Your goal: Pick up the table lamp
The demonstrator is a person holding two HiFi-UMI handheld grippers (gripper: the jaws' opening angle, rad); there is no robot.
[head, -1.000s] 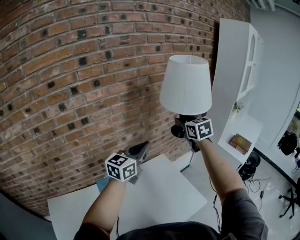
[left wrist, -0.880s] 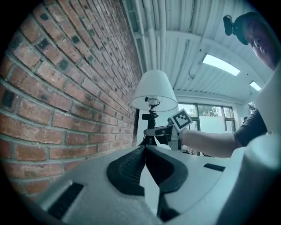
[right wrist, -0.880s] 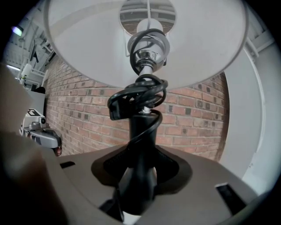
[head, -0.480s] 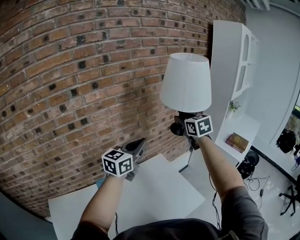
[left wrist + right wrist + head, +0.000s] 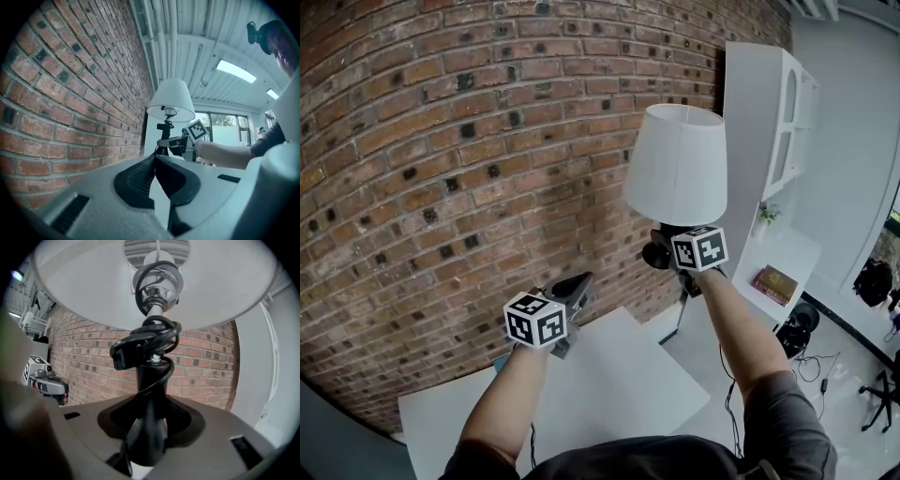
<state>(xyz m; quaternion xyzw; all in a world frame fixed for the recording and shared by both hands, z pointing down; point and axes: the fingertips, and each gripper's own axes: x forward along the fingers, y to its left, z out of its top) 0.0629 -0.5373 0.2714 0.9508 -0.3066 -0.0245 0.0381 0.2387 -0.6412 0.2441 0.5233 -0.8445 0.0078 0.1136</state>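
The table lamp has a white shade and a black stem with its cord wound round it. It hangs in the air in front of the brick wall, well above the table. My right gripper is shut on the stem below the shade; in the right gripper view both jaws press the stem's flared lower part. My left gripper is lower and to the left, shut with nothing in it, its tips meeting. The left gripper view shows the shade and the right gripper beyond.
A brick wall fills the back. A white table lies below the hands. A tall white cabinet stands at the right, with a book on its lower shelf. Cables and bags lie on the floor.
The lamp and my right gripper have drifted slightly up and right. My left gripper has risen a little. Both grips look the same.
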